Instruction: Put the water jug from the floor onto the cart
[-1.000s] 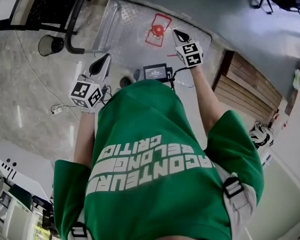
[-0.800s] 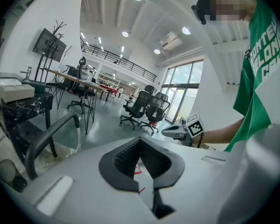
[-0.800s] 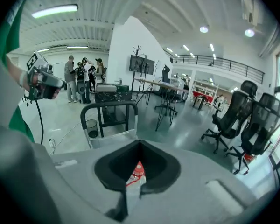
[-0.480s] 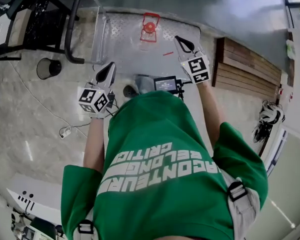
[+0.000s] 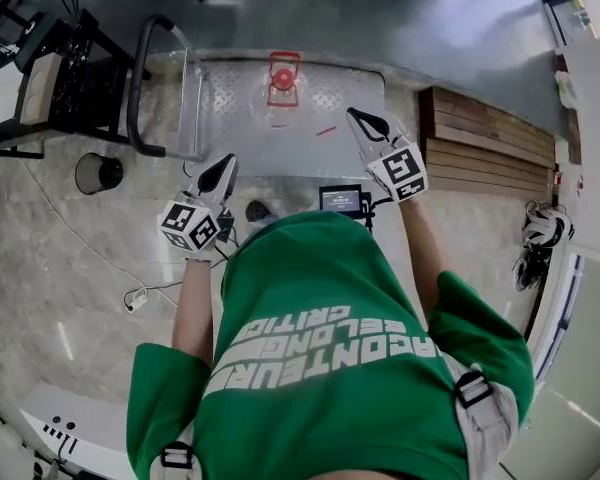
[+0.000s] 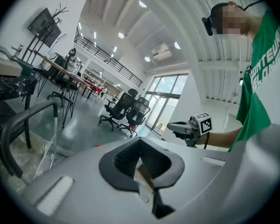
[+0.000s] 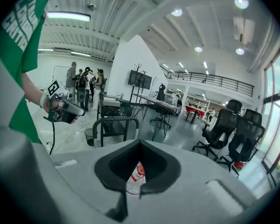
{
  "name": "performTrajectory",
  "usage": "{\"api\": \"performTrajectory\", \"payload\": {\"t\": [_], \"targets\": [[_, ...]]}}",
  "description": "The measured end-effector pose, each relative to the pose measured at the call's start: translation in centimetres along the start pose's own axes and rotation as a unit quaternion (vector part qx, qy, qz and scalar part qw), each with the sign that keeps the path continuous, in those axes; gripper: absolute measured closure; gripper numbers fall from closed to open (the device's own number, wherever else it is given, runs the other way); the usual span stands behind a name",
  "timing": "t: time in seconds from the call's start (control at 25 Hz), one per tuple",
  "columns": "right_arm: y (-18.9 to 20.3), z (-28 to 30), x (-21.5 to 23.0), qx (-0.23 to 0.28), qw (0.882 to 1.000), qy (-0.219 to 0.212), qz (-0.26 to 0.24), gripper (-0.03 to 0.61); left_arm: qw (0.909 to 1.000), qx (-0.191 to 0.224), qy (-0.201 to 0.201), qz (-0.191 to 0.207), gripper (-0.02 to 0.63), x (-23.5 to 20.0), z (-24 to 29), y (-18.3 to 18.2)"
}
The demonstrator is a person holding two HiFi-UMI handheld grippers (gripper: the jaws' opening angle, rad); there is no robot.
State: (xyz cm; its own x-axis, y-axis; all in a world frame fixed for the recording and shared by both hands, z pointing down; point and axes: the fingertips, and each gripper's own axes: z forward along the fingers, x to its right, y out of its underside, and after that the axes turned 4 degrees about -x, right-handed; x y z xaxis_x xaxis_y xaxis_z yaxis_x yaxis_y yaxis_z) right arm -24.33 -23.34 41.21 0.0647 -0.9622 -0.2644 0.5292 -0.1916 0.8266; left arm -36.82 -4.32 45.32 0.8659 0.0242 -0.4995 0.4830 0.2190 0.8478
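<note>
The clear water jug [image 5: 283, 76] with a red cap and handle stands upright on the cart's metal deck [image 5: 230, 118]. Through the notch in the right gripper view a bit of the jug [image 7: 136, 173] and its red print shows. My right gripper [image 5: 356, 119] hangs shut and empty, below and to the right of the jug and apart from it. Near the cart's front edge, my left gripper [image 5: 225, 165] is held up, shut, with nothing in it. Each gripper shows in the other's view: the right gripper [image 6: 173, 125], the left gripper [image 7: 77, 112].
The cart's black push handle [image 5: 140, 88] rises at its left end. A black rack [image 5: 50, 78] stands left of it, a round bin [image 5: 98, 173] and floor cables [image 5: 135, 293] nearby. A wooden pallet [image 5: 490, 138] lies right of the cart. Office chairs [image 7: 228, 127] stand beyond.
My right gripper has drawn back from beside the jug toward my body. The left gripper has shifted a little toward the cart. The jug stays on the deck.
</note>
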Motion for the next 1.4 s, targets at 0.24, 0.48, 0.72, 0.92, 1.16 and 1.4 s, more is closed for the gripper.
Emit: {"api": "performTrajectory", "payload": {"t": [0.24, 0.48, 0.72, 0.92, 1.16, 1.4], "targets": [[0.5, -3.7, 1.0, 0.019, 1.000, -0.019, -0.013, 0.586, 0.9996, 0.019, -0.007, 0.021, 0.598, 2.0, 1.8, -1.1], [5.4, -7.8, 3.5, 0.016, 1.000, -0.005, 0.011, 0.586, 0.9993, 0.014, -0.010, 0.033, 0.598, 4.2, 4.9, -0.9], [7.8, -12.2, 6.3, 0.051, 0.998, 0.005, 0.048, 0.586, 0.9983, 0.012, -0.003, 0.057, 0.598, 7.5, 8.9, -2.4], [11.2, -14.9, 7.7, 0.042, 0.997, 0.009, 0.058, 0.586, 0.9975, -0.004, 0.019, 0.068, 0.598, 12.8, 12.3, -0.8], [10.8, -17.6, 10.4, 0.070, 0.995, 0.027, 0.062, 0.586, 0.9955, 0.000, 0.035, 0.088, 0.598, 16.2, 14.5, -1.5], [14.1, -18.3, 9.6, 0.048, 0.996, 0.013, 0.069, 0.586, 0.9954, -0.020, 0.033, 0.088, 0.598, 18.4, 15.6, 1.2]]}}
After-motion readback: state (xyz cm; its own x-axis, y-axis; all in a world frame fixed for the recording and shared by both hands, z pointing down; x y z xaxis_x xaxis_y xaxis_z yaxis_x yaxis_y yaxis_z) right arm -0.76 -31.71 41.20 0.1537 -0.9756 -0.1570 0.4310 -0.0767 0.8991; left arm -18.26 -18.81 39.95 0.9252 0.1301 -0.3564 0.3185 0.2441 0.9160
